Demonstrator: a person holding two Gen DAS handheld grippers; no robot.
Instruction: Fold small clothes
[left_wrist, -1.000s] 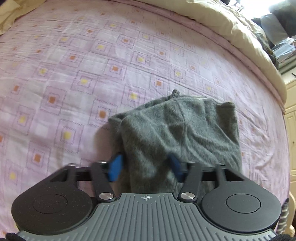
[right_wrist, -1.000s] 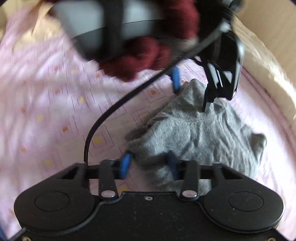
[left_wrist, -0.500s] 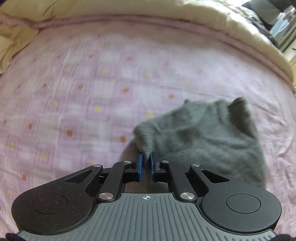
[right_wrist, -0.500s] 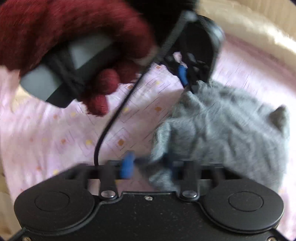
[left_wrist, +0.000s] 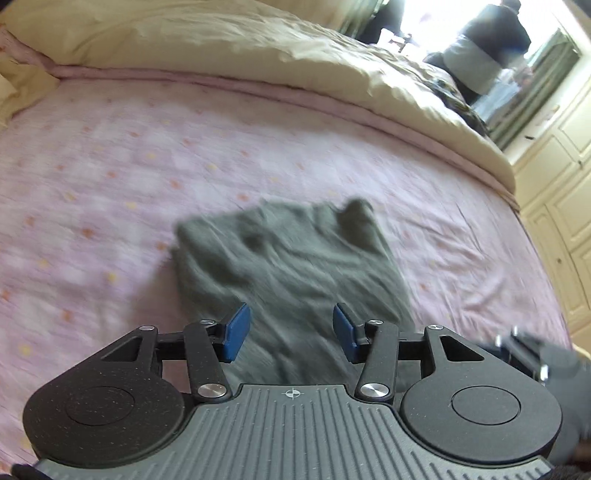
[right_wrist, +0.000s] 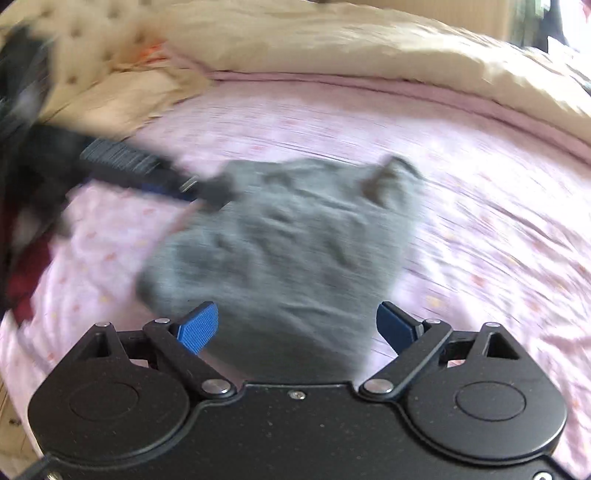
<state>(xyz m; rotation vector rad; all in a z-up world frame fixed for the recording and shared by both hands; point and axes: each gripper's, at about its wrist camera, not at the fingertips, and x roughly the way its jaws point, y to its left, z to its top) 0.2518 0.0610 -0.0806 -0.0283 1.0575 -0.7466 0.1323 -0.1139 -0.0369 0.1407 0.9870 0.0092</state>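
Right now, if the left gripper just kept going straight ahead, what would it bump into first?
Most likely the grey garment. The left gripper is open with the cloth lying straight ahead between its fingers, on the pink sheet. The picture is blurred, so depth is uncertain.

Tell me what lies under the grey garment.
The grey garment rests on the pink patterned bedsheet, which shows all around it. Whatever is directly beneath, or tucked between its layers, is covered. Both open grippers, left and right, are empty above it.
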